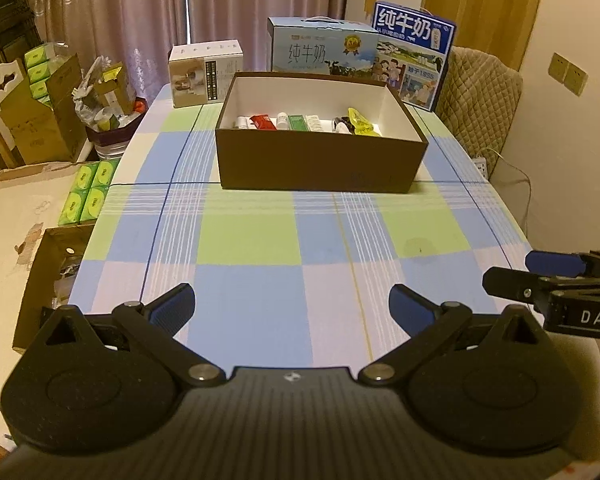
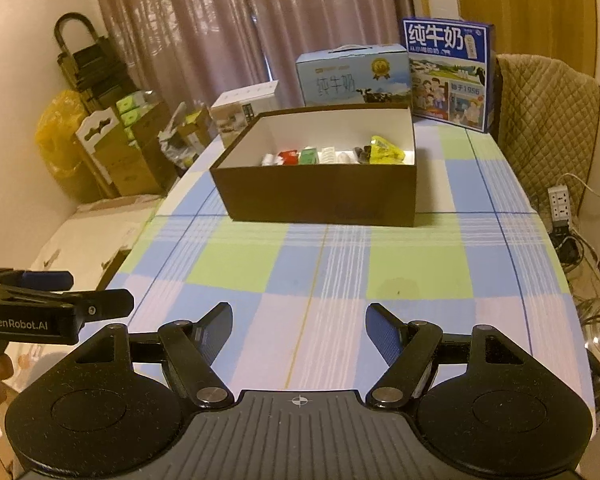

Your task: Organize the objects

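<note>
Both grippers hover low over the near end of the tabletop [image 1: 260, 240]; left gripper [image 1: 291, 306] jaws released and empty; right gripper [image 2: 299, 326] jaws likewise spread, nothing between them. Brown box [image 1: 320, 160] sits mid-tabletop, well apart from both; inside, along its far wall, a row of small items: white bottle [image 1: 242, 122], red packet [image 1: 263, 122], green carton [image 1: 297, 122], yellow pouch [image 1: 360, 120]. No loose item visible on the cloth near the grippers; judgement: sorting looks largely done, or next pick lies inside the box. To do it well: approach from above over the box's near wall; keep jaws wide until straddling one item; avoid nudging neighbours; keep the two grippers apart.
</note>
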Tool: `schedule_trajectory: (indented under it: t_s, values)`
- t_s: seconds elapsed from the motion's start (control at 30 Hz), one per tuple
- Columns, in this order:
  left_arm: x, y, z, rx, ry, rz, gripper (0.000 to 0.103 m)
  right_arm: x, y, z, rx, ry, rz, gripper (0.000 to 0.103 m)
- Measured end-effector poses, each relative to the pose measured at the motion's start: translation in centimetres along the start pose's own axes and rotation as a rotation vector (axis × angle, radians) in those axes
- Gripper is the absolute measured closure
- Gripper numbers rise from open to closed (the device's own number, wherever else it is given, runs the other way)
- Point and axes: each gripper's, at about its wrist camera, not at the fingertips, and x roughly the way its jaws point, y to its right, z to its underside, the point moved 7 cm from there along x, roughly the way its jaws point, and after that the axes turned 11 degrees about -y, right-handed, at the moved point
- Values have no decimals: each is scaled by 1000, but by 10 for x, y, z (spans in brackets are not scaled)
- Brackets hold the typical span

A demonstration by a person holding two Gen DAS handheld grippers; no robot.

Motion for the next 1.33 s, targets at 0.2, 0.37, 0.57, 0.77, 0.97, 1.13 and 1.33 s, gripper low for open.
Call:
schedule_trajectory:
  t_s: [0.2, 0.37, 0.57, 0.77, 0.97, 1.13, 1.33]
  values:
    - [-12, 6, 9, 15, 10, 0, 1, -7, -8, 9, 0, 0, -6, 32]
    - [-13, 9, 12, 20, 5, 2, 1, -8, -8, 8, 0, 3, -9, 32]
    - [-9, 9, 13, 15, -2, 5, 1, -4, -9, 14, 3, -14, -14, 32]
    - [-6, 6, 15, 6, -13, 5, 1, 0, -12, 17, 1, -23, -20, 32]
    - [-3, 4, 17, -3, -19, 5, 1, 3, -11, 18, 5, -31, -25, 32]
    - [-2, 4, 17, -8, -19, 5, 1, 4, -11, 18, 3, -31, -31, 32]
    - [-1, 6, 17, -13, -13, 8, 1, 5, -11, 20, 9, -29, -43, 32]
